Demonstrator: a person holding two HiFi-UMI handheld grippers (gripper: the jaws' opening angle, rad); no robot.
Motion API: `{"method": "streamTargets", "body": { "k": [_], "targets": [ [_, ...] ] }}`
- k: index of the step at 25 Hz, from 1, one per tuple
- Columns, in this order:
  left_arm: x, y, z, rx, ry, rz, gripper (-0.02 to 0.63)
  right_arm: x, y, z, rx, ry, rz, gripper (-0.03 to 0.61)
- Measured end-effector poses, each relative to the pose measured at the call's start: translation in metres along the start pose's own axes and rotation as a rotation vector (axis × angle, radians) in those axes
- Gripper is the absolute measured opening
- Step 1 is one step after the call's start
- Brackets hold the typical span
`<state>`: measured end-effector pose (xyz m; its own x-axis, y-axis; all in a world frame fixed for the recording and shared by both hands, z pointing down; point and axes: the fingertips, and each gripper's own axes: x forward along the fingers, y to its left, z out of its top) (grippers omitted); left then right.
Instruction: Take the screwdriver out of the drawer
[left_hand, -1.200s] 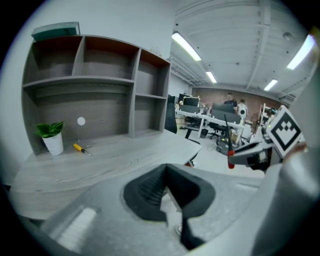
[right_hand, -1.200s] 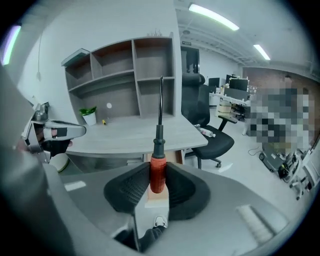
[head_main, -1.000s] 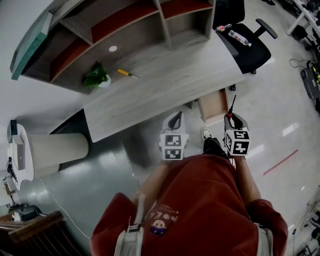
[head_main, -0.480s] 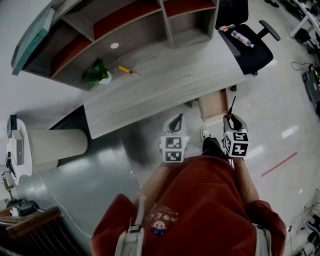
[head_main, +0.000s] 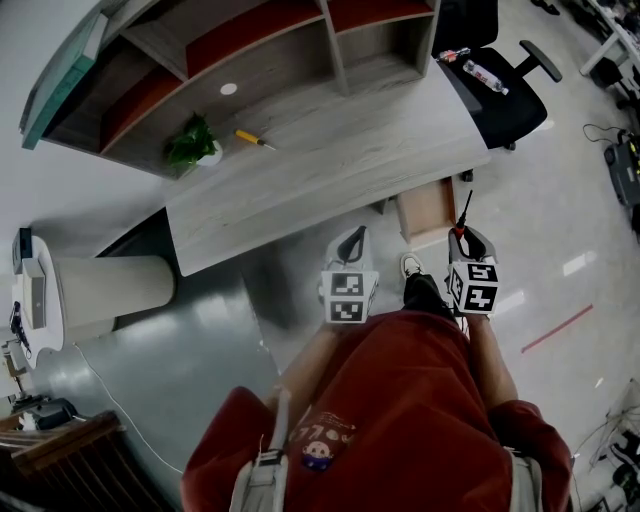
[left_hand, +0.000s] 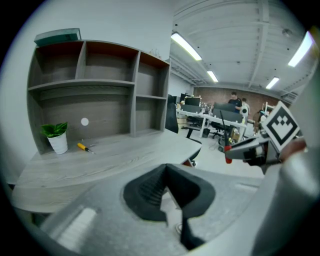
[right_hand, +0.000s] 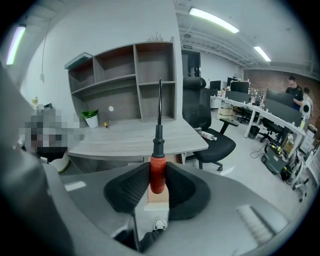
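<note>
A screwdriver (right_hand: 157, 169) with a red handle and a long black shaft stands between the pads of my right gripper (right_hand: 158, 175), which is shut on the handle; the shaft points up and away. In the head view the right gripper (head_main: 463, 234) holds the screwdriver (head_main: 464, 212) just to the right of the open wooden drawer (head_main: 425, 208) under the desk. My left gripper (head_main: 352, 238) hangs level with it to the left, in front of the desk edge. Its pads meet at the tip with nothing between them (left_hand: 166, 169).
The grey wooden desk (head_main: 330, 160) carries a shelf unit (head_main: 250, 50), a potted plant (head_main: 195, 148) and a small yellow screwdriver (head_main: 250, 139). A black office chair (head_main: 495, 85) with a bottle on its seat stands at the desk's right end. A person's shoe (head_main: 412, 267) is below the drawer.
</note>
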<state>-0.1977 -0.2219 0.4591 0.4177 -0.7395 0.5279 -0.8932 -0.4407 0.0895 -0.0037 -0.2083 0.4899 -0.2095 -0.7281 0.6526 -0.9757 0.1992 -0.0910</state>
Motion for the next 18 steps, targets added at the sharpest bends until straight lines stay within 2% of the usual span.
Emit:
{"method": "streamTargets", "body": {
  "k": [18],
  "targets": [
    [0.0027, 0.0021, 0.0014, 0.002, -0.003, -0.007, -0.002, 0.0009, 0.0020, -0.0001, -0.013, 0.008, -0.002, 0.098]
  ]
}}
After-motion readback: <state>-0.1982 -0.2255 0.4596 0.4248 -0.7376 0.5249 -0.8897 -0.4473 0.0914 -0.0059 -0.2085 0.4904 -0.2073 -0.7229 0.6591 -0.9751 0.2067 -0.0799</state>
